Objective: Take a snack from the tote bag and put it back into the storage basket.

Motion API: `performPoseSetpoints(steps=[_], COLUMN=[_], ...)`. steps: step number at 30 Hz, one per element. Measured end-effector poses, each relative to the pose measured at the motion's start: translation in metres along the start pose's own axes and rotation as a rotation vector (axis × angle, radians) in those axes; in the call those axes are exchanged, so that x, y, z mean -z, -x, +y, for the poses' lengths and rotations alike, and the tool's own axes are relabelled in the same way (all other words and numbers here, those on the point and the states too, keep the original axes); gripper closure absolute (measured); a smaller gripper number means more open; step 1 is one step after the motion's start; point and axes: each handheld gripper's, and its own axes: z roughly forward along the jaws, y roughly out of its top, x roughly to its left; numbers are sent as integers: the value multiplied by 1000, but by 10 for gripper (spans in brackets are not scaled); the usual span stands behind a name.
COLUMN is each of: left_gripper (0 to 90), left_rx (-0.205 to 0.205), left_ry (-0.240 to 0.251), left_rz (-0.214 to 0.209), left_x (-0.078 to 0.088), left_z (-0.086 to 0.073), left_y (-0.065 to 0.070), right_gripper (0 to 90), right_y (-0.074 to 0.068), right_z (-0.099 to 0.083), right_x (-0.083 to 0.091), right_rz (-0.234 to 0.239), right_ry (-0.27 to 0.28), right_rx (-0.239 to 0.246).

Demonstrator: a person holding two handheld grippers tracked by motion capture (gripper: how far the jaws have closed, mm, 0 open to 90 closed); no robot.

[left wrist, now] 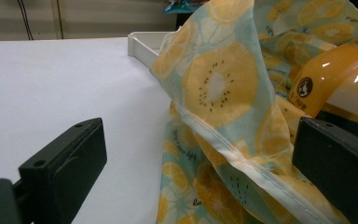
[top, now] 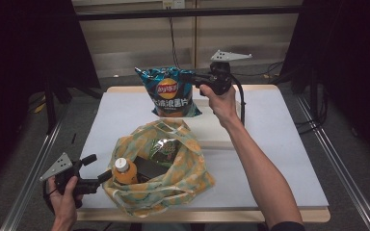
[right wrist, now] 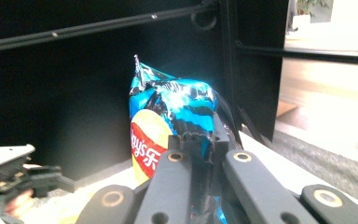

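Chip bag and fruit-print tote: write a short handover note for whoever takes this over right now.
Right hand-held gripper: shut on the blue chip bag, held up over the table's far side.
Left hand-held gripper: jaws open, the fruit-print tote rim between them.
Already in the tote: orange bottle, a green packet.
Left: probably lower the chip bag into the tote and release.

The high view looks forward and down over the whole white table (top: 279,144) from the near side. The left gripper view sits low at the near left, close against the fruit-print bag (left wrist: 223,93), facing right. The right gripper view, raised at the far side, faces left, close behind the chip bag (right wrist: 168,116); the high view also shows both bags.
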Motion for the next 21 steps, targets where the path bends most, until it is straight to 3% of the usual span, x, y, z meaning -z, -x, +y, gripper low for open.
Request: performPoseSetpoints(steps=[4, 9, 18, 21], left_gripper=[29, 29, 30, 31], left_rx=[-11, 7, -12, 3], left_ry=[-12, 0, -9, -1], left_rz=[-5, -8, -9, -17], left_x=[1, -1, 0, -1], left_z=[0, 0, 0, -1], left_y=[-1, 0, 0, 0], right_gripper=[900, 900, 900, 900], right_y=[16, 33, 56, 61], right_z=[-13, -22, -41, -48], right_x=[-5, -8, -20, -24], right_rz=[-21, -43, -94, -102], right_ry=[-20, -34, -73, -75], right_rx=[-30, -55, -102, -117])
